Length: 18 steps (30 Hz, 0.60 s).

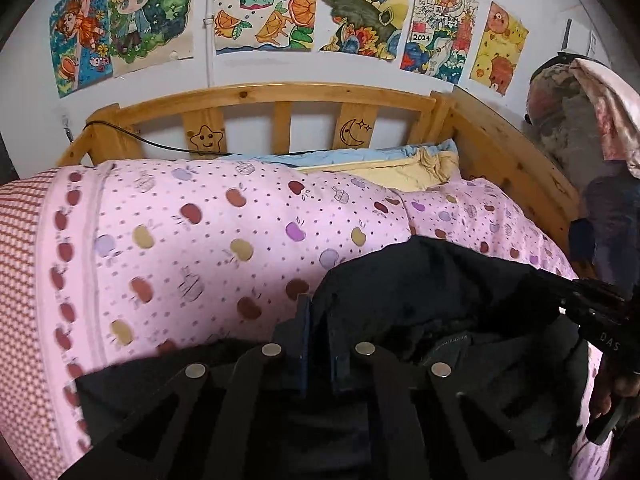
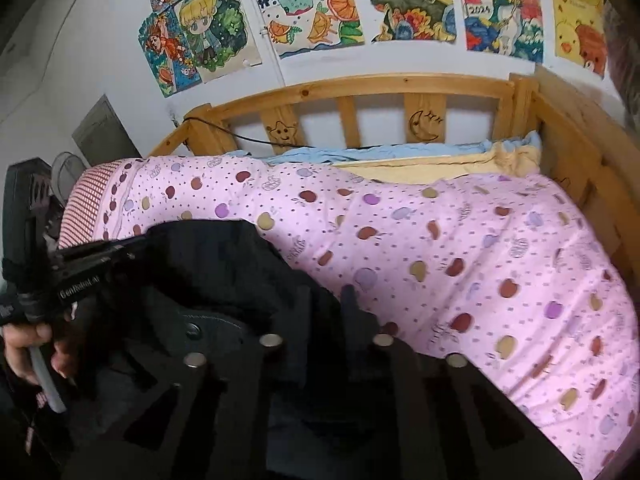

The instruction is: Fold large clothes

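Wooden bed frame (image 1: 256,98) with slatted headboard at 12 o'clock, star and moon burned into two slats; coloured drawings (image 1: 264,4) taped on the wall above it. A pink apple-print quilt (image 1: 192,232) covers most of the mattress, with a blue and yellow blanket (image 1: 400,160) bunched against the headboard.

The garment to be folded — a large black piece of clothing (image 1: 420,280) — lies heaped on the near edge of the quilt, at 6 o'clock from the headboard. A waistband-like part with a dark button (image 2: 192,330) shows in the right wrist view.

Left gripper (image 1: 320,320): jaws drawn narrow, pinching a fold of the black cloth at the heap's 9 o'clock side. Right gripper (image 2: 326,304): jaws likewise nearly together, black fabric caught between them at the heap's 3 o'clock side.

Each camera sees the other tool — the person's left hand (image 2: 28,348) wraps its handle at 8 o'clock in the right wrist view.
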{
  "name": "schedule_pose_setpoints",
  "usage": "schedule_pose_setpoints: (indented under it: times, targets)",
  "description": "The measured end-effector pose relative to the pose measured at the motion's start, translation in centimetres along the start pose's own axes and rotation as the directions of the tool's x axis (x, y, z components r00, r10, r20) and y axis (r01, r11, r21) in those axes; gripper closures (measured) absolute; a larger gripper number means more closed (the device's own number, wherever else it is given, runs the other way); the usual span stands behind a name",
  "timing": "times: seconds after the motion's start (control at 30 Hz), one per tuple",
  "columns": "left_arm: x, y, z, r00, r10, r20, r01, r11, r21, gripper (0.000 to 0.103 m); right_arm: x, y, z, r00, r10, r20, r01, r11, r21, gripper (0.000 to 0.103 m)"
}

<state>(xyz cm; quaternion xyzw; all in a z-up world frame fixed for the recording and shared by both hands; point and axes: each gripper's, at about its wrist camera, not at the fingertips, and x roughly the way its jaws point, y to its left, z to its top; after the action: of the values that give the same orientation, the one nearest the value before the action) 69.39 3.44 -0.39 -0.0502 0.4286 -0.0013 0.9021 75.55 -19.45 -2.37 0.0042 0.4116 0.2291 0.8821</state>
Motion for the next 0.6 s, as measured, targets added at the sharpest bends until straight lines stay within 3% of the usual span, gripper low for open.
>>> schedule_pose_setpoints:
  times: [0.23, 0.3, 0.43, 0.6]
  targets:
    - [-4.7, 0.6, -3.0, 0.998, -0.054, -0.014, 0.055, 0.994, 0.091, 0.097, -5.7, -0.1, -2.4, 0.999, 0.038, 0.037, -0.037, 0.999, -0.029, 0.096]
    - [-5.2, 0.3, -4.8, 0.998, -0.046, -0.032, 0.051, 0.986, 0.158, 0.097, -6.9, -0.2, -3.7, 0.998, 0.052, 0.029, -0.050, 0.998, -0.039, 0.096]
    - [-3.9, -0.5, -8.0, 0.994, -0.003, -0.106, 0.030, 0.965, 0.259, 0.098, -7.7, 0.2, -6.2, 0.999, 0.042, -0.021, -0.044, 0.994, -0.102, 0.097]
    - [-1.2, -1.3, -10.0, 0.988, 0.047, -0.149, 0.000, 0.952, 0.305, 0.098, -5.8, 0.6, -8.8, 0.994, 0.012, -0.112, -0.027, 0.991, -0.133, 0.099]
